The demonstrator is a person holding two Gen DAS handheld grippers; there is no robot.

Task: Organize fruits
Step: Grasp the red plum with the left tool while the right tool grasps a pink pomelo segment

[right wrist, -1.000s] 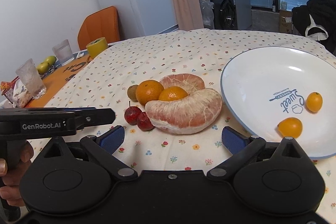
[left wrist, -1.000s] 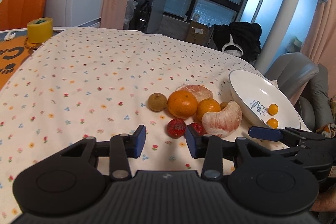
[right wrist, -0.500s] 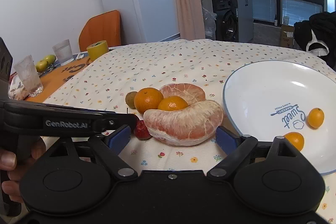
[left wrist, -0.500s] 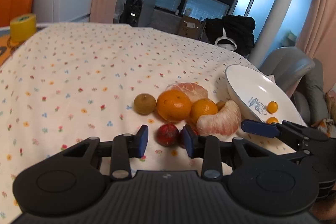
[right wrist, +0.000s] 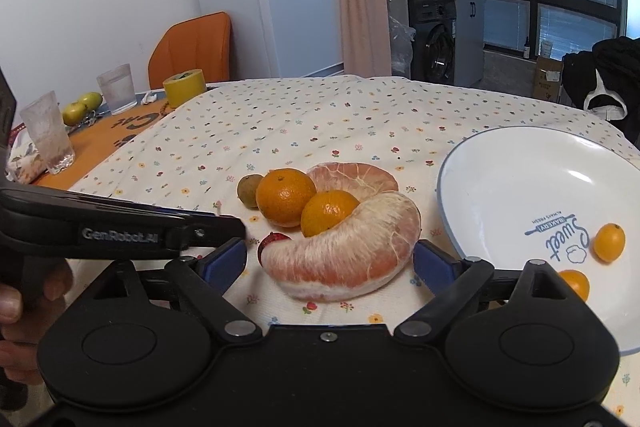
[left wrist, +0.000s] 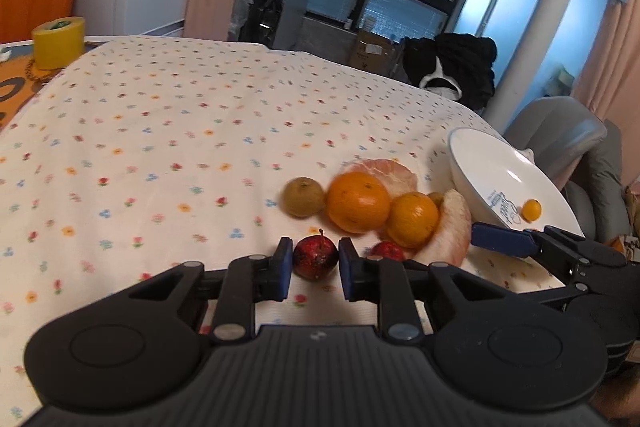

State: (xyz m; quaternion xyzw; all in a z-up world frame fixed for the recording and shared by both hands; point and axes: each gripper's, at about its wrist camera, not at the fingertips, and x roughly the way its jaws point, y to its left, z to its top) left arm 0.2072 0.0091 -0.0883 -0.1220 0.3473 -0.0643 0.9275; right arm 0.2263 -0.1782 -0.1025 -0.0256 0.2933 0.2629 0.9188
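Left view, lower centre: left gripper (left wrist: pixel 314 266), jaws narrowed, pads at both sides of a red fruit (left wrist: pixel 315 257) on the cloth (left wrist: pixel 160 131); grip uncertain. Right of it: oranges (left wrist: pixel 357 202), pomelo wedge (left wrist: pixel 451 230), plate (left wrist: pixel 476 167) at right edge. Right view: right gripper (right wrist: pixel 330 259) wide open, flanking the wedge (right wrist: pixel 344 255), pads apart from it.

From my right claw's cam, the second red fruit (right wrist: pixel 273 241) is mostly buried behind the big pomelo wedge (right wrist: pixel 344 255), and my left gripper's arm covers the other one completely. The plate (right wrist: pixel 520 183) runs off the right edge, and one kumquat (right wrist: pixel 576 283) is half blocked.
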